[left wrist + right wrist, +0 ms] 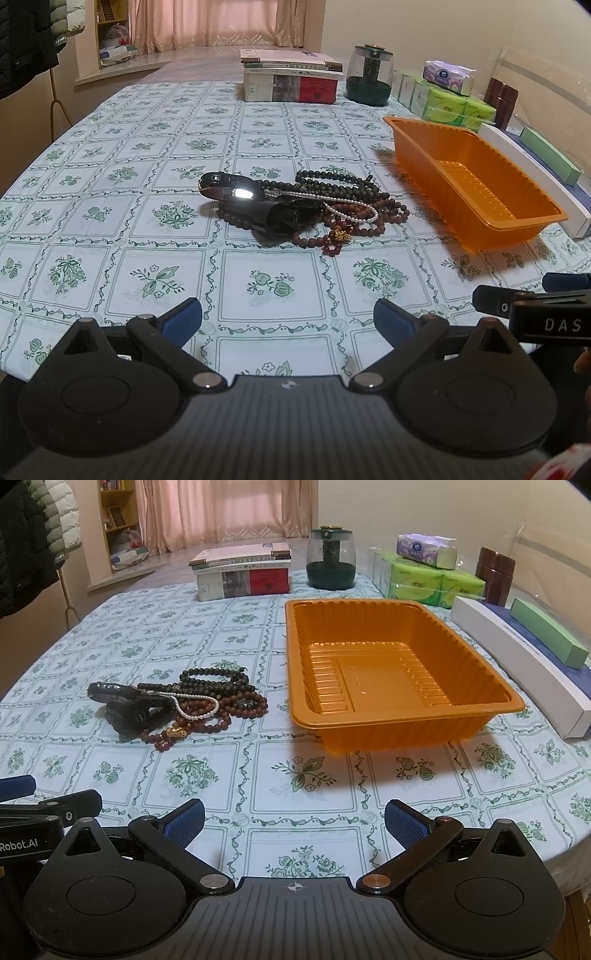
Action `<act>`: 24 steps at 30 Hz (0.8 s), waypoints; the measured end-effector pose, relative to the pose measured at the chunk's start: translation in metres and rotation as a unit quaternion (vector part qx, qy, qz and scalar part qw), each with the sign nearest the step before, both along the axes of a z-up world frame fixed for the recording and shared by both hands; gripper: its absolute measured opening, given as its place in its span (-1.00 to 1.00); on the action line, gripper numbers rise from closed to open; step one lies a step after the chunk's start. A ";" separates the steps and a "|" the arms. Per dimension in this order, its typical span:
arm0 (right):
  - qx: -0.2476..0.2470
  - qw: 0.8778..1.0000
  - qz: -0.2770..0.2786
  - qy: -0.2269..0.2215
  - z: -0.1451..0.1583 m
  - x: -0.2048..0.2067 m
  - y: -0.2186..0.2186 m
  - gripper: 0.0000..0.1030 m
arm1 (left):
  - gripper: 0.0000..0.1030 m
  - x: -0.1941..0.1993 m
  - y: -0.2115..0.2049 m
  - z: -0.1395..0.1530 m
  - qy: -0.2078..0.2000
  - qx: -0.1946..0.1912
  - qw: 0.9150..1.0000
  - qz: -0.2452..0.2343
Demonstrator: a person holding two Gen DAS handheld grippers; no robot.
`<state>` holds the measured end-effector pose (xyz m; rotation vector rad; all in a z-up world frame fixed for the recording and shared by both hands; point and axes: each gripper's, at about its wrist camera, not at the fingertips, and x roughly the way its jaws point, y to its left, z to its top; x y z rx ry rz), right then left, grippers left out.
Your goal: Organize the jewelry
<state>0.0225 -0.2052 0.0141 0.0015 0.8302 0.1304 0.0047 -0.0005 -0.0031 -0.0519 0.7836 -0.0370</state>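
Beyond both spread, empty grippers, left gripper (288, 321) and right gripper (294, 821), tangled bead strands (207, 705) lie beside an orange tray (406, 716); lifting one outer strand avoids dragging the heap.

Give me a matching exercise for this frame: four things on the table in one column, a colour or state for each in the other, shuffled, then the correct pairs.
Things:
1. tray
2. pearl strand
3. left hand-held gripper
4. tissue pack

Descriptions:
A. white, draped over the bead pile
B. purple and white, on top of the green packs
C. orange, nothing in it
D. open, holding nothing

Pairs: 1-C, 2-A, 3-D, 4-B
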 end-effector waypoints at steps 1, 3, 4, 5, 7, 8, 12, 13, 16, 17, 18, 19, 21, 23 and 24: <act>0.000 1.000 0.000 0.000 0.000 0.000 0.000 0.99 | 0.91 0.000 0.000 0.000 0.000 0.000 1.000 0.000; -0.001 1.000 0.000 0.000 0.000 0.000 0.000 0.99 | 0.91 0.000 0.000 0.000 0.000 0.000 1.000 0.000; 0.000 1.000 0.000 0.000 0.000 0.000 0.000 0.99 | 0.91 0.000 0.000 0.000 0.000 0.000 1.000 0.000; 0.000 1.000 -0.001 0.000 0.000 0.000 0.000 0.99 | 0.91 0.000 -0.001 0.000 0.000 0.000 1.000 0.000; 0.000 1.000 0.000 0.000 0.001 0.000 0.000 0.99 | 0.91 -0.001 -0.001 0.001 -0.001 -0.001 1.000 -0.001; -0.001 1.000 0.000 0.000 0.000 0.000 0.000 0.99 | 0.91 -0.001 -0.001 0.002 -0.001 -0.001 1.000 0.000; 0.000 1.000 0.000 0.000 0.001 0.000 0.000 0.99 | 0.91 0.000 -0.001 0.002 -0.001 -0.001 1.000 0.000; 0.000 1.000 0.000 0.000 0.001 0.000 0.000 0.99 | 0.91 0.000 -0.001 0.002 -0.001 -0.001 1.000 0.000; -0.001 1.000 0.000 -0.001 0.001 0.000 0.000 0.99 | 0.91 -0.001 -0.001 0.003 -0.002 -0.002 1.000 0.000; -0.001 1.000 0.000 -0.001 0.001 0.000 0.000 0.99 | 0.91 -0.001 -0.002 0.003 -0.002 -0.002 1.000 0.000; -0.001 1.000 0.000 -0.001 0.002 0.000 0.001 0.99 | 0.91 -0.001 -0.002 0.003 -0.001 -0.002 1.000 0.000; -0.001 1.000 0.000 -0.001 0.002 0.000 0.001 0.99 | 0.91 -0.001 -0.002 0.004 -0.001 -0.002 1.000 0.000; -0.001 1.000 0.001 -0.001 0.002 0.000 0.001 0.99 | 0.91 -0.001 -0.002 0.004 -0.002 -0.002 1.000 0.000; -0.001 1.000 0.000 -0.001 0.001 0.000 0.001 0.99 | 0.91 -0.001 -0.002 0.004 -0.002 -0.001 1.000 0.000; -0.001 1.000 0.000 -0.001 0.001 0.000 0.001 0.99 | 0.91 -0.001 -0.002 0.004 -0.002 -0.002 1.000 0.000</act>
